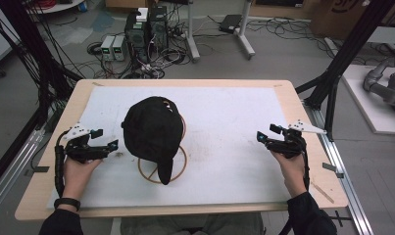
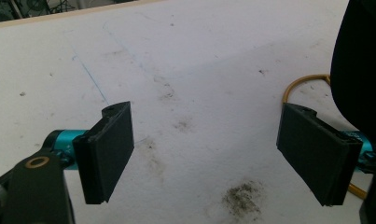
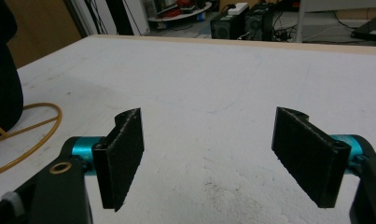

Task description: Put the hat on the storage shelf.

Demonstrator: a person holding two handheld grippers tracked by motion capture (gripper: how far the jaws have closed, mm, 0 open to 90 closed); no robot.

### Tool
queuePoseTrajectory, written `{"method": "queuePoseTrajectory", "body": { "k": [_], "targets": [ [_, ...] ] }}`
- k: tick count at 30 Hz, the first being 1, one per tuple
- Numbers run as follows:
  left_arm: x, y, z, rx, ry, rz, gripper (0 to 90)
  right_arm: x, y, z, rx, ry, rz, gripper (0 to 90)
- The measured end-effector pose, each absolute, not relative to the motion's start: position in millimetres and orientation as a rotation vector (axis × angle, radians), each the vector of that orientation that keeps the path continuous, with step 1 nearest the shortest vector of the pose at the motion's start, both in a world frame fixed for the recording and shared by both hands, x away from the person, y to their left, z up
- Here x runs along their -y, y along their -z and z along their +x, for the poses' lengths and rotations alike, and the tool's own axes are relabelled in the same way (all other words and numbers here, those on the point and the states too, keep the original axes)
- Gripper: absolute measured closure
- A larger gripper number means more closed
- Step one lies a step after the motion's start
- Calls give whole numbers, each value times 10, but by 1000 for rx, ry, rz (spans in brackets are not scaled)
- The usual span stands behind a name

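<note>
A black fabric baseball cap sits on a thin wooden wire-frame stand, left of the middle of the white foam mat that covers the light wooden table. The left gripper lies just left of the cap, the right gripper well apart near the mat's right edge. Behind the table, grey computer towers stand on the floor among cables.

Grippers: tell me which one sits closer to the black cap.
The left gripper: its open jaws sit just beside the black cap, while the right gripper is separated from it by a wide stretch of white mat.
</note>
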State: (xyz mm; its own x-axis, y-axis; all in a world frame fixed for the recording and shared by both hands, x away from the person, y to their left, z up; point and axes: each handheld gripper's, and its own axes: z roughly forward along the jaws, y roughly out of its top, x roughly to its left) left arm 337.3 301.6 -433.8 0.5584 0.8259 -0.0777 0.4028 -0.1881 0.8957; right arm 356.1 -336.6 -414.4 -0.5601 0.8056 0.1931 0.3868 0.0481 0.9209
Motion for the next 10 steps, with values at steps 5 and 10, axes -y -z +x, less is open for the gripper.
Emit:
{"method": "queuePoseTrajectory", "body": {
  "k": [5, 10],
  "targets": [
    [-3017, 4339, 3374, -1020, -537, 1798, 181, 3376, 4142, 3559, -1952, -1519, 1199, 249],
    [-3028, 4334, 3370, -1021, -543, 1792, 177, 3380, 4144, 3564, -1953, -1520, 1204, 248]
  ]
}}
